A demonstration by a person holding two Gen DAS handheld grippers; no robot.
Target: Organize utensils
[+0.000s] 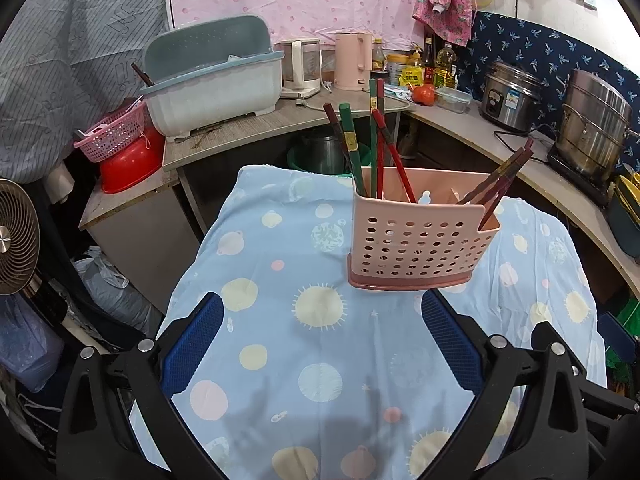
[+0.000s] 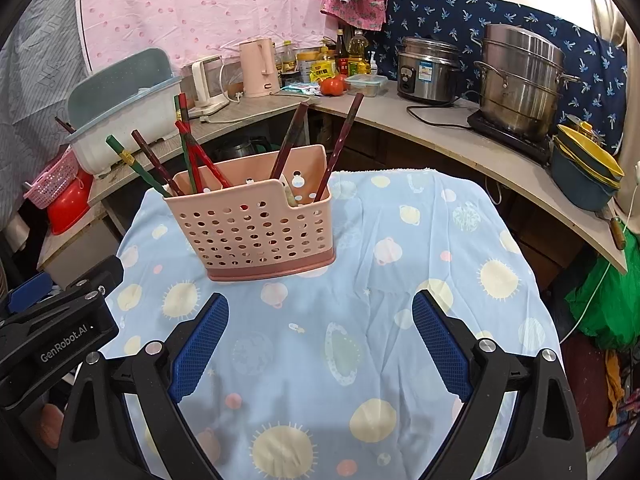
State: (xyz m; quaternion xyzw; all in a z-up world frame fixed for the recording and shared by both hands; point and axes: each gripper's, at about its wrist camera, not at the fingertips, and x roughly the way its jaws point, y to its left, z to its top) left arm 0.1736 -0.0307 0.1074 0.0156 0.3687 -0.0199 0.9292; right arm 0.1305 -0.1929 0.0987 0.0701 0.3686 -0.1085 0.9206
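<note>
A pink perforated utensil holder [image 1: 420,240] [image 2: 256,228] stands upright on the small table with the blue patterned cloth [image 1: 320,340] [image 2: 380,280]. Several red and green chopsticks [image 1: 372,148] [image 2: 188,152] lean in its left compartment, and two dark red chopsticks [image 1: 500,180] [image 2: 340,144] lean in the right one. My left gripper [image 1: 322,312] hovers open, just in front of the holder, with nothing between its blue pads. My right gripper [image 2: 320,316] is open too, empty, a little nearer than the holder. The left gripper's black body [image 2: 56,320] shows at the left edge of the right wrist view.
Behind the table runs a curved counter [image 1: 460,120] [image 2: 400,120] with a dish rack [image 1: 216,76], kettles [image 2: 260,68], bottles, a tomato [image 2: 332,86], a rice cooker [image 2: 430,70] and a steel pot [image 2: 520,80]. A fan [image 1: 16,236] and a pink basket [image 1: 112,132] stand to the left.
</note>
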